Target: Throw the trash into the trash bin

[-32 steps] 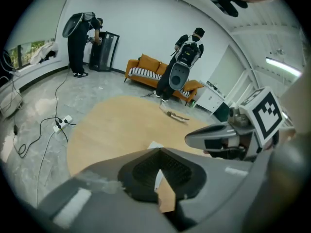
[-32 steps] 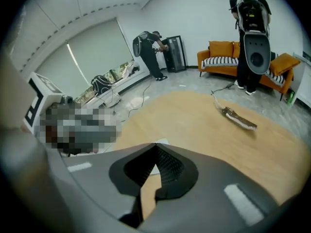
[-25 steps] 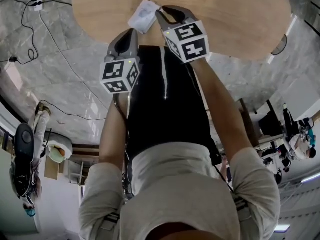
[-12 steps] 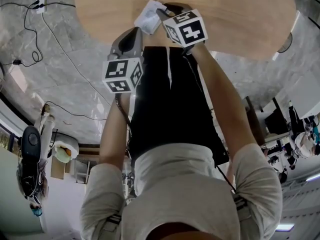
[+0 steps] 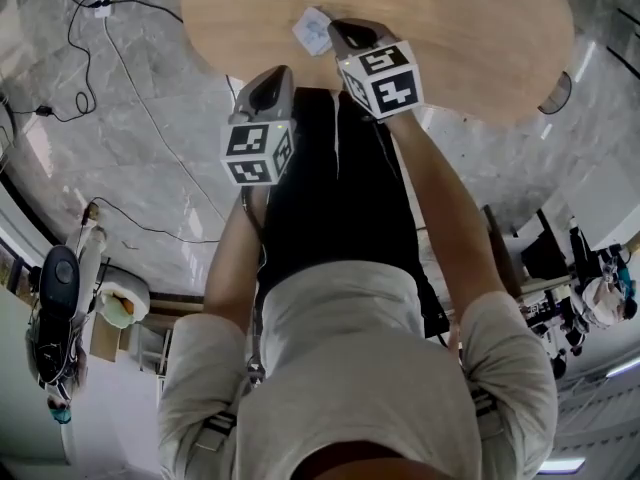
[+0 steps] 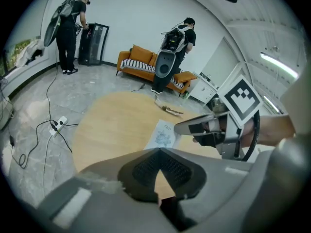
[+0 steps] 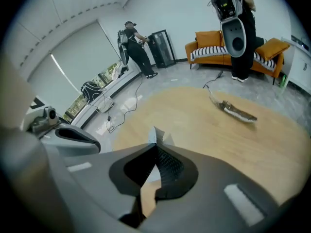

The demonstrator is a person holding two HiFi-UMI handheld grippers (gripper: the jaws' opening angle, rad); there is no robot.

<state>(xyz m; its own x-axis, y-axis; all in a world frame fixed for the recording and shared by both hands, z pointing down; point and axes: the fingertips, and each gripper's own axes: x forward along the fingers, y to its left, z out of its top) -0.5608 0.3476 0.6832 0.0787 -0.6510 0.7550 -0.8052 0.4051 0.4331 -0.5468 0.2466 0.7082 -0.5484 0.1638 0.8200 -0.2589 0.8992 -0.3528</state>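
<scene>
The right gripper (image 7: 155,147) has just been closing, and its jaws now stand pinched together on the sheet of paper (image 7: 158,136); a white corner pokes up past the tips and more white shows low down between the pads. In the head view the paper (image 5: 312,30) sits over the near part of the bench (image 5: 470,28), just off the tip of the right gripper (image 5: 345,36). Whether its free end touches the bench top I cannot tell.

The left gripper (image 6: 158,150) is closed too, tips meeting with nothing between them; only bare bench (image 6: 112,125) shows through the small gap under the pads. From its view the paper (image 6: 163,134) hangs above the middle of the bench, at the nose of the right gripper (image 6: 183,127). In the head view the left gripper (image 5: 272,76) hovers at the near edge of the bench, beside the person's dark trousers.

A long brown scrap (image 7: 237,111) lies on the far side of the bench (image 7: 233,144), well apart from the paper. A white power strip (image 6: 58,124) with trailing cables lies on the floor left of the bench, and an orange sofa (image 6: 141,64) stands beyond the bench with two people near it.
</scene>
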